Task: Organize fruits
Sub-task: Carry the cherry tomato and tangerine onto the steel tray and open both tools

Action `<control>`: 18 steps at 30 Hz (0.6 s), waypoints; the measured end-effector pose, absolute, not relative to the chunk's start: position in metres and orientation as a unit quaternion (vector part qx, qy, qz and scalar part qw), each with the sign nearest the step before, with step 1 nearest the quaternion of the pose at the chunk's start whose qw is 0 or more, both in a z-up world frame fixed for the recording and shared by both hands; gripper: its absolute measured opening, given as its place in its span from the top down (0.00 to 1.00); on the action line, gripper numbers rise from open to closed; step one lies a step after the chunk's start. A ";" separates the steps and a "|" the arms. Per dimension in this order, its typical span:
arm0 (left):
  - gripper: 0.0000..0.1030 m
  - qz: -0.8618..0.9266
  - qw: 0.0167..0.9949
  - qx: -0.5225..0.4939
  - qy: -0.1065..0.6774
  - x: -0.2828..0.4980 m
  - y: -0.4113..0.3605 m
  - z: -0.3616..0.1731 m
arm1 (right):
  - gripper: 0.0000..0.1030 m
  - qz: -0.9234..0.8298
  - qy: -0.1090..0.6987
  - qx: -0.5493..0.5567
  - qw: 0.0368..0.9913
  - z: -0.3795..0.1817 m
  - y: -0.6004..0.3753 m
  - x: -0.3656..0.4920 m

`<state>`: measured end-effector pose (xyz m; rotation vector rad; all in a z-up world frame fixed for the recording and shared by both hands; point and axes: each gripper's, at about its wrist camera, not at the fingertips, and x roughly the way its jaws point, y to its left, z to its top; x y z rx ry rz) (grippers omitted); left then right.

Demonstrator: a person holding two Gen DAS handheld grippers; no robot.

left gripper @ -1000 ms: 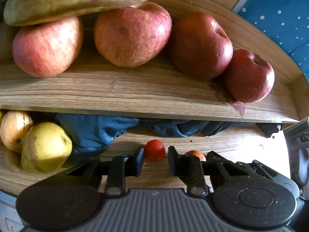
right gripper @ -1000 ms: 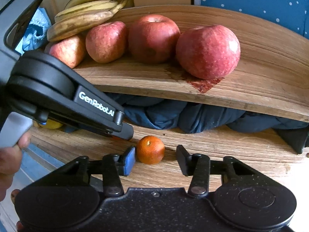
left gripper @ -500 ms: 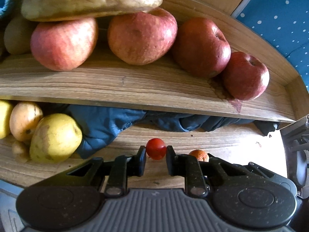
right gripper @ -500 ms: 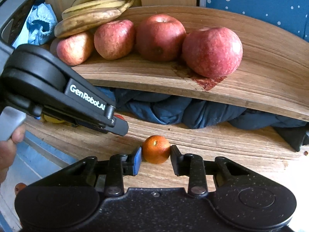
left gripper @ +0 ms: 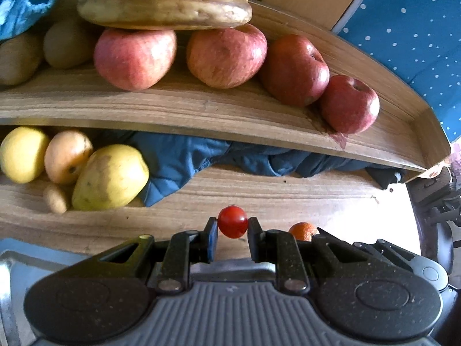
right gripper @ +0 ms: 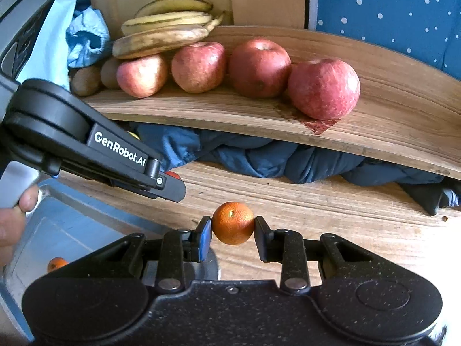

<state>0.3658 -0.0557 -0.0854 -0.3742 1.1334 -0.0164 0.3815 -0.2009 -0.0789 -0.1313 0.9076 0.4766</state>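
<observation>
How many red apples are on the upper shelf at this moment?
4, in a row along the upper shelf: far-left apple under the bananas, second apple, third apple, right-end apple. Others could hide behind.

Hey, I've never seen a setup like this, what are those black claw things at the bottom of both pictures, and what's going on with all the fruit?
There is no robot here. A person holds a hand-operated two-finger gripper in each hand, and each gripper carries a wide-angle camera looking forward along its fingers. That is why black fingers fill the bottom of both pictures.

One picture comes from the left gripper, which is shut on a small red tomato. The other comes from the right gripper, shut on a small orange. In the right view you also see the left gripper from the side and part of a hand.

Ahead is a wooden shelf with four red apples, with bananas on top. On the wooden surface below lie yellow fruits and a blue cloth. A grey tray holding another small orange sits nearby.
</observation>
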 end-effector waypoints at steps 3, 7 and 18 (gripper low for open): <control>0.77 -0.010 0.827 -0.176 0.533 0.358 -0.052 -0.083 | 0.68 0.230 0.432 -0.063 0.870 -0.076 -0.200 0.372; 0.77 -0.016 0.826 -0.175 0.535 0.347 -0.050 -0.079 | 0.68 0.236 0.434 -0.067 0.867 -0.073 -0.197 0.357; 0.77 -0.021 0.819 -0.164 0.549 0.324 -0.047 -0.069 | 0.68 0.246 0.441 -0.070 0.860 -0.066 -0.183 0.326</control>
